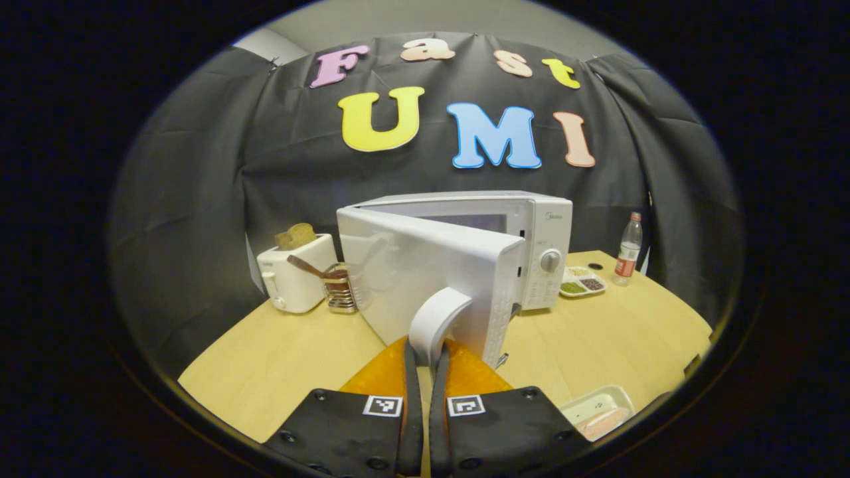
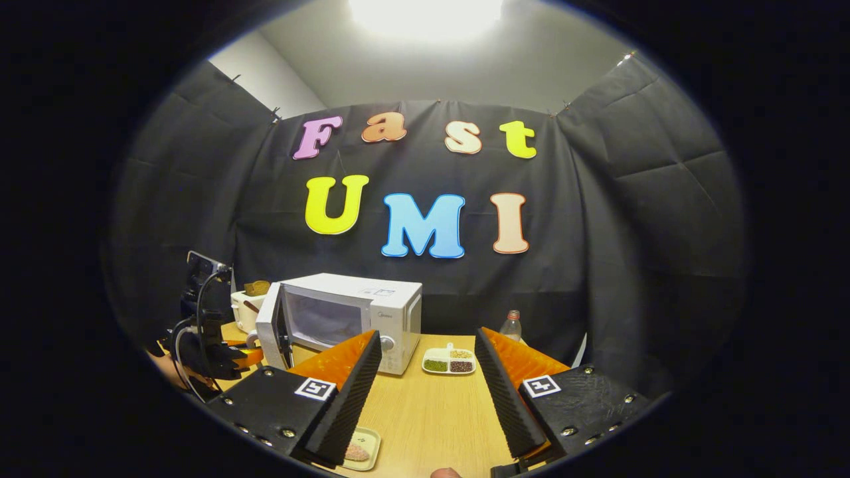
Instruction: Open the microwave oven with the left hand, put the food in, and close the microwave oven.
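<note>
Opening door [image 1: 431, 279]: left gripper [image 1: 425, 348] clamped on handle [image 1: 438, 318], right gripper [image 2: 425, 392] wide; next, swinging wider, then fetching food [image 2: 356, 453]

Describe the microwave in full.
The microwave is a white box, plastic by the look, standing on the wooden table beside a toaster. Its door, hinged at the left, is swung partly open. The left gripper is closed on the door's curved white handle. A dial sits on the right-hand panel.

white microwave [image 1: 465, 265], white toaster [image 1: 295, 279], tan wooden table [image 1: 617, 338]
</note>
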